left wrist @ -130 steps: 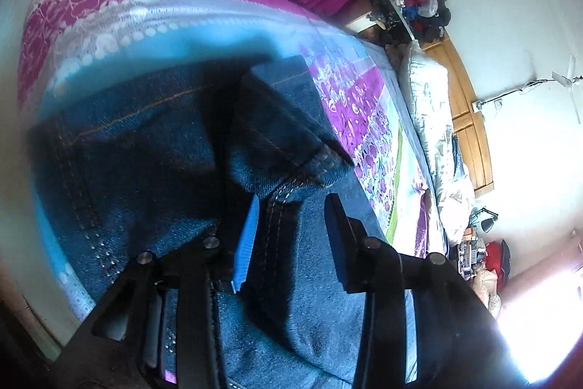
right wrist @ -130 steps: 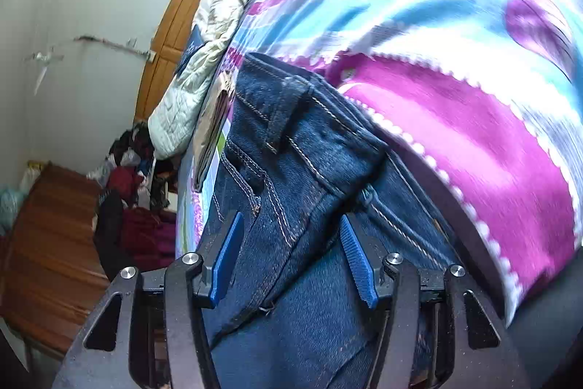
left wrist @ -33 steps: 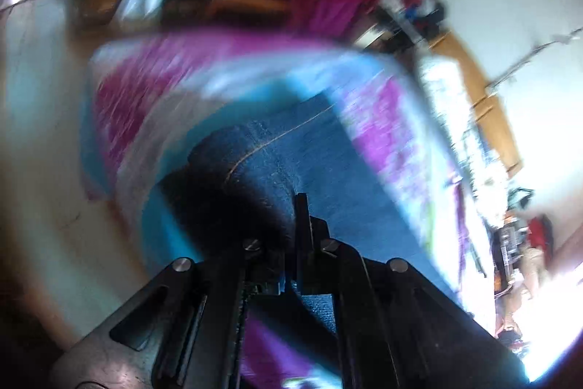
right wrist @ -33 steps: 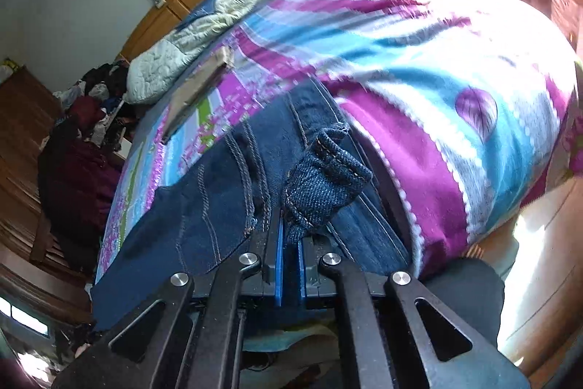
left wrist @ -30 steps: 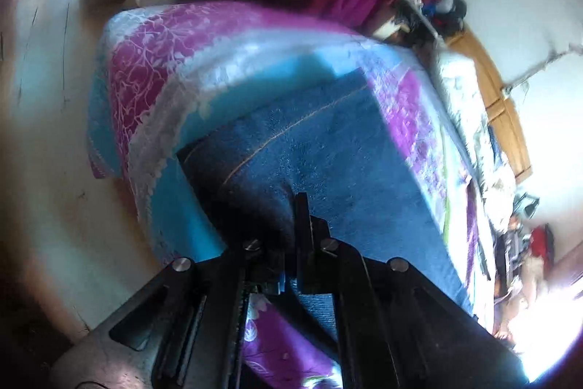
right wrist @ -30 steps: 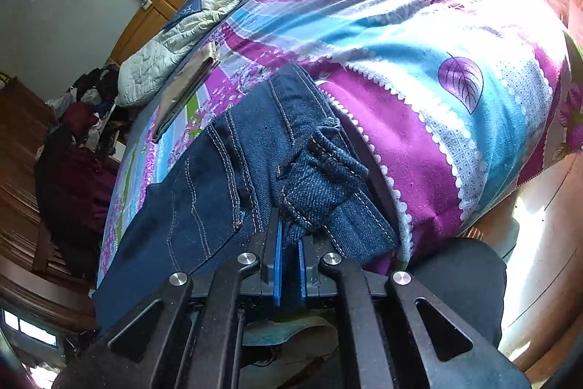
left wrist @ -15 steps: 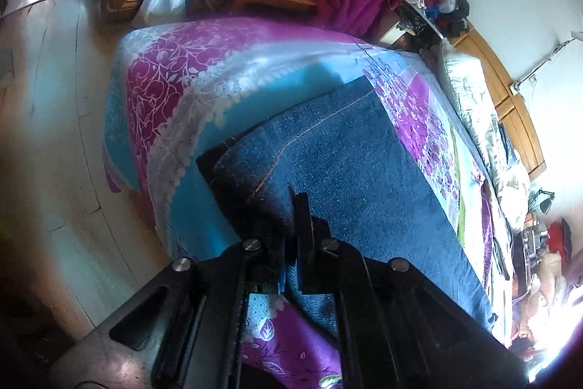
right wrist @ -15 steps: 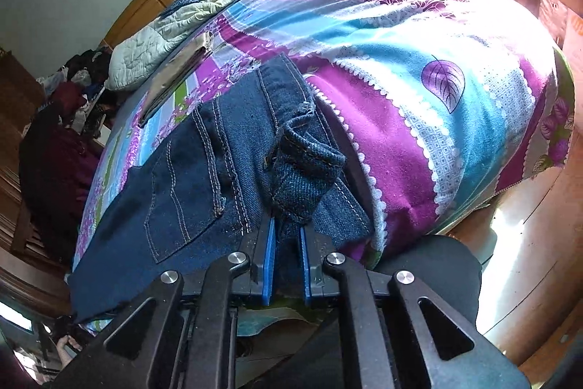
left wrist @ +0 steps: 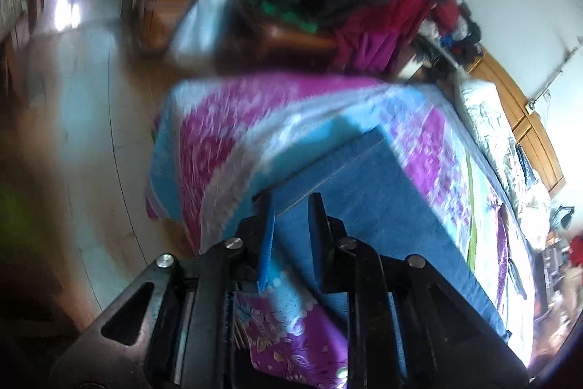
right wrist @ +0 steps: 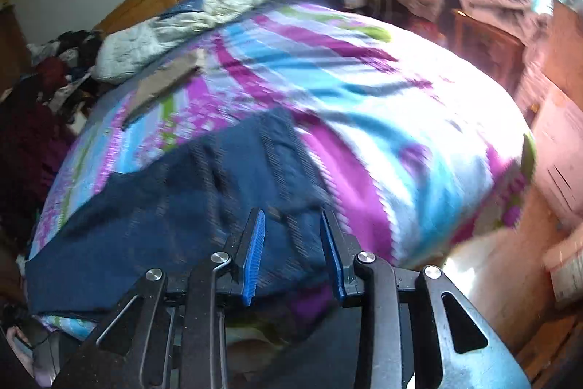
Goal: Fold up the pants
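I see the dark blue denim pants (right wrist: 175, 192) lying flat at the near edge of the bed with the striped purple-and-turquoise bedspread (right wrist: 382, 119), bare floor beyond. My 2 hand-held grippers, left (left wrist: 291, 206) and right (right wrist: 291, 225), hover parted and empty above the denim.

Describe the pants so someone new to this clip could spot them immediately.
Start at the bed with its striped magenta, blue and white cover. The pants lie flat along its near edge. They are the only dark blue denim there, unlike the tan cloth farther up the bed.
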`<state>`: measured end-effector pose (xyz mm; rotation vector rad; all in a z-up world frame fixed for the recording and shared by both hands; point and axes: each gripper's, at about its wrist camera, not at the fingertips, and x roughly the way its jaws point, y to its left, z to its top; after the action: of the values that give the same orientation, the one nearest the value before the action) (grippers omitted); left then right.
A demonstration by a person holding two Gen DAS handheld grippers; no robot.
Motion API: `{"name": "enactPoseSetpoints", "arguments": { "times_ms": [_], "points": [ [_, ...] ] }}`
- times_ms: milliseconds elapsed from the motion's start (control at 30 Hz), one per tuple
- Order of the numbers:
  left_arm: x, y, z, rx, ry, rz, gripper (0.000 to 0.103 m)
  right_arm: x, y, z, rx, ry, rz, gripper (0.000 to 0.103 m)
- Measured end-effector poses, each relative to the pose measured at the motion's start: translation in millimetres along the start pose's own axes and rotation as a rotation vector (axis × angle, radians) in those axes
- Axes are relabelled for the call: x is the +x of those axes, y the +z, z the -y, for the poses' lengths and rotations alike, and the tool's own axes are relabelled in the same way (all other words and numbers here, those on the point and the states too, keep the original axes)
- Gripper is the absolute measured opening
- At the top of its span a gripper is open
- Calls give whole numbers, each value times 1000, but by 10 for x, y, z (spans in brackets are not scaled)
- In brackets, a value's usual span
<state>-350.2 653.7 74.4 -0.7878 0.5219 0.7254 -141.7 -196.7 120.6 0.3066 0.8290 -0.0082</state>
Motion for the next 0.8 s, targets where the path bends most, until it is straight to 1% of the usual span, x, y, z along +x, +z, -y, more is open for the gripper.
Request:
{"name": "enactPoseSetpoints", "arguments": {
  "times_ms": [67, 100, 133, 167, 200, 233, 300, 333, 400, 433, 467, 500, 533, 567, 600, 633, 700, 733, 800],
  "points": [
    [-161, 4, 213, 48, -26, 47, 19, 143, 320, -590, -138, 112, 20, 37],
    [-251, -19, 414, 87, -80, 58, 19, 276, 465, -954, -219, 174, 15, 37],
    [-277, -48, 542, 110, -120, 52, 21, 434, 568, -1308, -291, 225, -5, 37],
    [-295, -113, 707, 130, -174, 34, 24, 649, 642, -1690, -367, 278, -50, 38],
    [-273, -219, 894, 145, -242, -3, 33, 901, 679, -2035, -447, 309, -104, 38],
    [-216, -340, 1063, 154, -298, -52, 40, 1178, 674, -2372, -540, 306, -158, 38],
    [-24, -706, 1411, 167, -398, -178, 40, 1652, 536, -2891, -706, 248, -241, 38],
    [49, -848, 1526, 175, -421, -222, 39, 1847, 442, -3069, -777, 230, -279, 38],
    [198, -1228, 1828, 233, -458, -330, 39, 2178, 287, -3299, -880, 193, -337, 38],
    [228, -1384, 1953, 272, -476, -361, 39, 2301, 203, -3370, -927, 170, -365, 36],
    [257, -1558, 2082, 321, -495, -389, 39, 2439, 97, -3426, -974, 146, -395, 31],
    [280, -1662, 2161, 358, -506, -409, 40, 2558, 17, -3452, -1016, 120, -410, 20],
    [333, -1783, 2225, 398, -502, -434, 40, 2643, -26, -3472, -1048, 95, -383, 20],
    [370, -1841, 2239, 411, -491, -447, 40, 2690, -15, -3481, -1050, 82, -357, 20],
    [438, -1901, 2232, 415, -479, -456, 39, 2736, 27, -3503, -1030, 79, -359, 20],
    [462, -1902, 2223, 414, -490, -442, 39, 2770, 62, -3531, -1017, 71, -354, 20],
    [468, -1883, 2203, 426, -513, -435, 39, 2754, 112, -3606, -1042, 20, -274, 20],
    [476, -1864, 2198, 428, -517, -438, 39, 2759, 132, -3630, -1047, -10, -252, 20],
    [495, -1841, 2223, 431, -518, -444, 39, 2769, 160, -3663, -1030, -23, -234, 20]
  ]
}}
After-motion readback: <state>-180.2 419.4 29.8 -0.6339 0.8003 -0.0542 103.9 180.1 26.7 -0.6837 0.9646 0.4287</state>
